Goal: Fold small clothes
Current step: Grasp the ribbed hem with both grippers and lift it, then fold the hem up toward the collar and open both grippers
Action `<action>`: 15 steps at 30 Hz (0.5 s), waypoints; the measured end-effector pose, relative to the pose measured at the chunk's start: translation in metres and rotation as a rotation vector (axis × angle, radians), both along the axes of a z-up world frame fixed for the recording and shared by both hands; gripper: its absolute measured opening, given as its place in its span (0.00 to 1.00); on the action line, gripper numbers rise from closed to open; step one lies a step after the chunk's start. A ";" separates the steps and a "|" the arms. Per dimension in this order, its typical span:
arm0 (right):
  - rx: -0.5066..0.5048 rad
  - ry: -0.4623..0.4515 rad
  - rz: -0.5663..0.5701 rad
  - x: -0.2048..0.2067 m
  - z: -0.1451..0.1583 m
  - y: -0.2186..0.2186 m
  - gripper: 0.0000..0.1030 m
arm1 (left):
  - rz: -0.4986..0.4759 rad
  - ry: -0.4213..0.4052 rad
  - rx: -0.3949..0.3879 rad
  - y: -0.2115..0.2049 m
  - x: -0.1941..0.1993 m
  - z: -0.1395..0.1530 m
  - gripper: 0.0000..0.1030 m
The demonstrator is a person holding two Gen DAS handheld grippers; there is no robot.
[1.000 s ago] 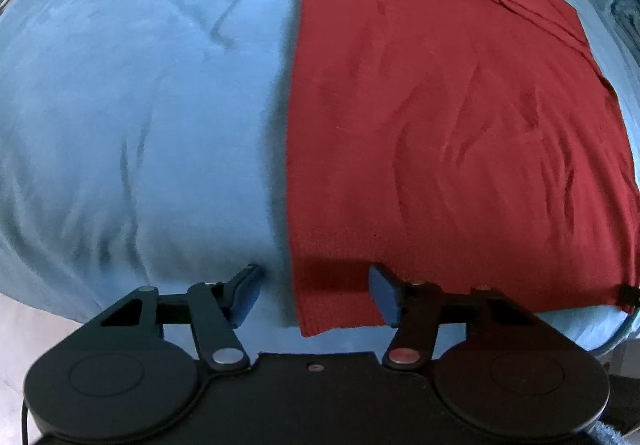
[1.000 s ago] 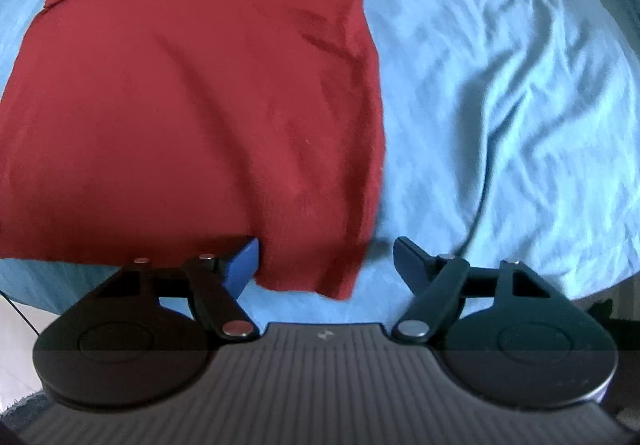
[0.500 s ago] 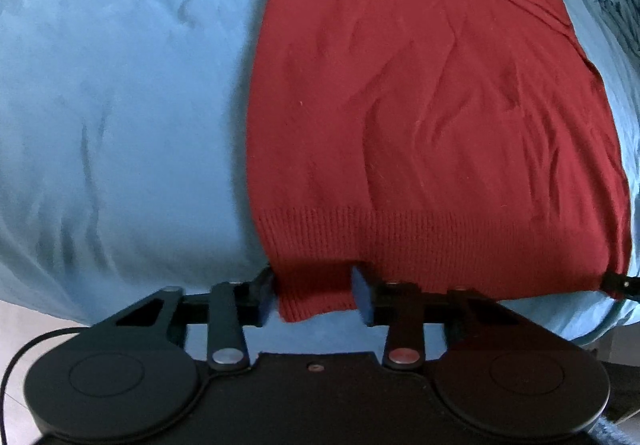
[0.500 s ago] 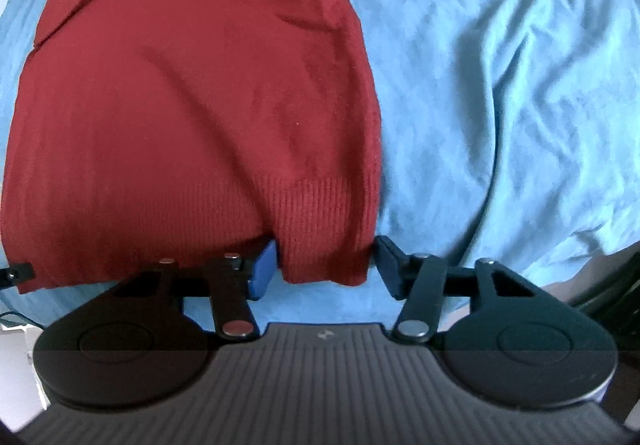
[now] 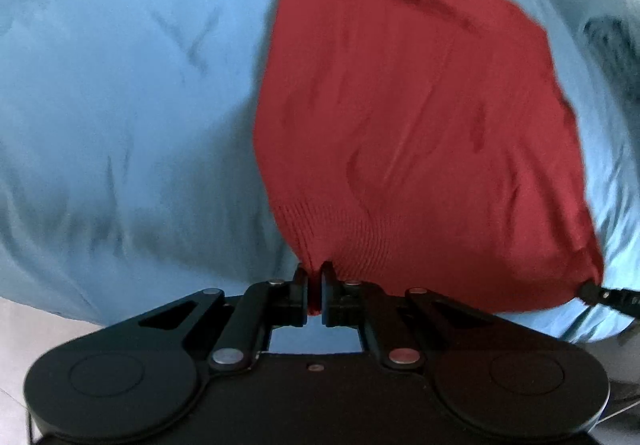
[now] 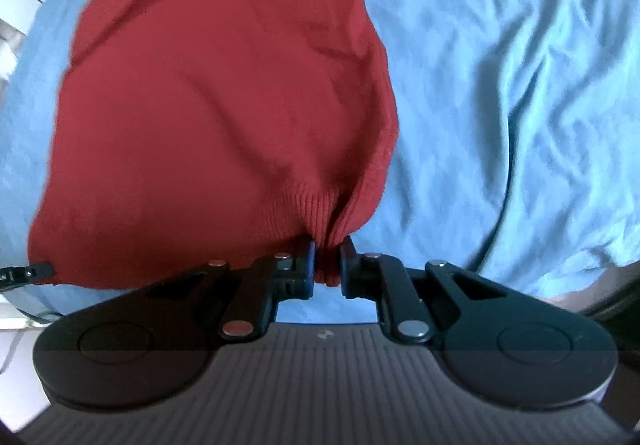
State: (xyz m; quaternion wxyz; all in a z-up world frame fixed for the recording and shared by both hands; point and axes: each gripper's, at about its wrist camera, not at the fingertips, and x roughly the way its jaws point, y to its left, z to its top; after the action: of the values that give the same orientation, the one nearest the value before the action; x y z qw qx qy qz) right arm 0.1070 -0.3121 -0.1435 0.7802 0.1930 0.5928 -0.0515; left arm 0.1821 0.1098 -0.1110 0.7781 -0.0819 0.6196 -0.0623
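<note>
Plainly, the red sweater [image 5: 420, 117] lay spread on a bed covered by a blue sheet [image 5: 120, 105], its ribbed hem nearest the cameras and its far end toward the top of both views. The hem was bunched and raised at two corners. The left tool [image 5: 315, 287] had its jaws closed on the hem's left corner, a fold of knit pinched between them. The right tool [image 6: 328, 265] was clamped likewise on the right corner, the ribbing gathered into pleats at the grip. Holding both lower corners this way looked like preparation for carrying the hem up and over toward the far end, a first fold across the body; taking the two corners together would keep the edge straight as it travelled.

From the left wrist, the right tool's tip showed as a dark point at the hem's far corner, with a dark bundle at the bed's right margin, too blurred to identify. From the right wrist, the left tool's tip appeared at the opposite corner, and the sheet's heavy creases beside the sweater were clear.
</note>
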 end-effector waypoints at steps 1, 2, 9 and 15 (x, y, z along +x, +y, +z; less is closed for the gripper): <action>0.019 -0.019 -0.004 0.002 0.010 -0.003 0.26 | 0.010 -0.017 -0.012 0.001 0.004 0.013 0.05; 0.040 -0.042 -0.008 0.005 0.021 -0.005 0.26 | 0.018 -0.033 -0.021 0.000 0.008 0.023 0.05; 0.174 -0.272 -0.071 0.067 0.111 -0.030 0.26 | 0.124 -0.258 -0.124 0.000 0.075 0.107 0.05; 0.238 -0.419 -0.116 0.181 0.148 -0.052 0.26 | 0.114 -0.468 -0.101 -0.024 0.201 0.133 0.05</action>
State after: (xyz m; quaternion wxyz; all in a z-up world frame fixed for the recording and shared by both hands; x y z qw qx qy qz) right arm 0.2882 -0.3636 0.0040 0.8534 0.3240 0.4080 0.0151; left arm 0.3832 0.0860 0.0220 0.8976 -0.1388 0.4130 -0.0664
